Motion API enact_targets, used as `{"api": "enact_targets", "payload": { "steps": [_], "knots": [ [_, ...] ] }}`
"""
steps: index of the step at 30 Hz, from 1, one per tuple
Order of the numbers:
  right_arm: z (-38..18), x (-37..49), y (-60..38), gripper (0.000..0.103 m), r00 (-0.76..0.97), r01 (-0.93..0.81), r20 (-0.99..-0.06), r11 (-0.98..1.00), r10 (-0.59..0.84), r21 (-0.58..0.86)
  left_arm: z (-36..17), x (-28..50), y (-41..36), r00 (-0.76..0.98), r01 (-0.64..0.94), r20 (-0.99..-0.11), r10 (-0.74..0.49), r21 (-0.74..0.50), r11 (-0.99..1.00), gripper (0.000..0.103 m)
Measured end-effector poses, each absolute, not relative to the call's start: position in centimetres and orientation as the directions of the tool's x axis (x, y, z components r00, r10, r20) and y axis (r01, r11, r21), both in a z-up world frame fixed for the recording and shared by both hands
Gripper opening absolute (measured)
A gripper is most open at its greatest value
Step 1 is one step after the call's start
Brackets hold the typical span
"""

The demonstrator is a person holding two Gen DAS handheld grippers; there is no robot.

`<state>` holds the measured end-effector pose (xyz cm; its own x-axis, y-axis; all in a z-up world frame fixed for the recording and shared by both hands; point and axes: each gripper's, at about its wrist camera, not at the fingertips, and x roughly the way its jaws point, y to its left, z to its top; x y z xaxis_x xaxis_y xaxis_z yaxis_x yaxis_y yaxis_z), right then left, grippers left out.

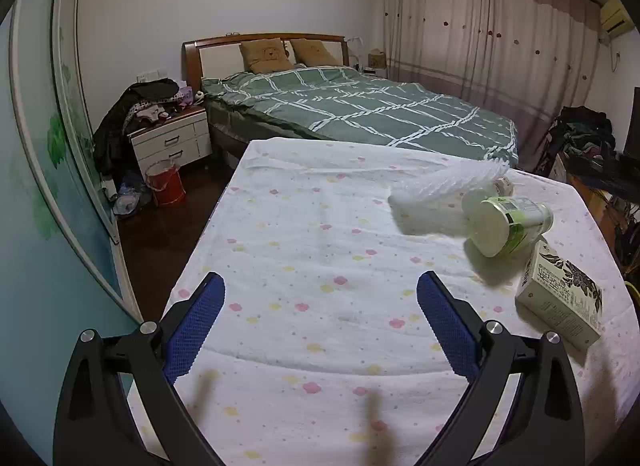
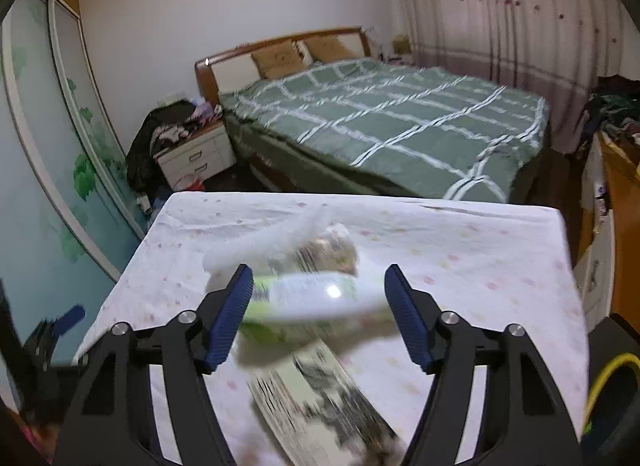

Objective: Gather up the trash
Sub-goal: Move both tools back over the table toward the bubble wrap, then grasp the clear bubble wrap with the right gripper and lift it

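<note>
The green-labelled bottle (image 2: 312,302) lay on its side on my flowered tablecloth (image 1: 320,266), touching the white foam sleeve (image 1: 440,189), a printed carton (image 1: 560,294) just beside it. My right gripper (image 2: 319,316) gaped wide around the bottle, gripping nothing; my left gripper (image 1: 320,326) stood wide open, empty.

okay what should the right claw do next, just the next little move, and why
Probably ease forward and close on the green cup. The right claw is open, and the cup lies on its side between its fingers, nearest of the trash on the table. The view is blurred, so contact is unclear.
</note>
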<state>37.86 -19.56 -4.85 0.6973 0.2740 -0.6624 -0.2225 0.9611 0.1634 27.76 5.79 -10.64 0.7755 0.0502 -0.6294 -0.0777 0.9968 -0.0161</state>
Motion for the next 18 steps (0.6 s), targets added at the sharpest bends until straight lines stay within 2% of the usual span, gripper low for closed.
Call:
{"api": "enact_targets", "payload": {
  "steps": [5, 11, 17, 18],
  "knots": [
    [-6.0, 42.5, -16.8, 0.052, 0.625, -0.217, -0.728, 0.958, 0.283, 0.186, -10.9, 27.9, 5.2, 0.769, -0.066, -0.636, 0.055, 0.007, 0.998, 0.095],
    [-7.6, 45.0, -14.8, 0.051, 0.588, -0.182, -0.770, 0.968, 0.249, 0.173, -11.1, 28.0, 4.9, 0.767, -0.054, -0.640, 0.049, 0.012, 0.998, 0.095],
    [-8.5, 46.2, -14.5, 0.045, 0.564, -0.156, -0.791, 0.971, 0.237, 0.180, -11.1, 28.1, 4.7, 0.767, -0.047, -0.640, 0.037, 0.000, 0.999, 0.095],
    [-8.7, 46.4, -14.5, 0.041, 0.558, -0.144, -0.796, 0.972, 0.236, 0.187, -11.1, 28.1, 4.7, 0.767, -0.048, -0.640, 0.036, -0.001, 0.999, 0.095]
  ]
}}
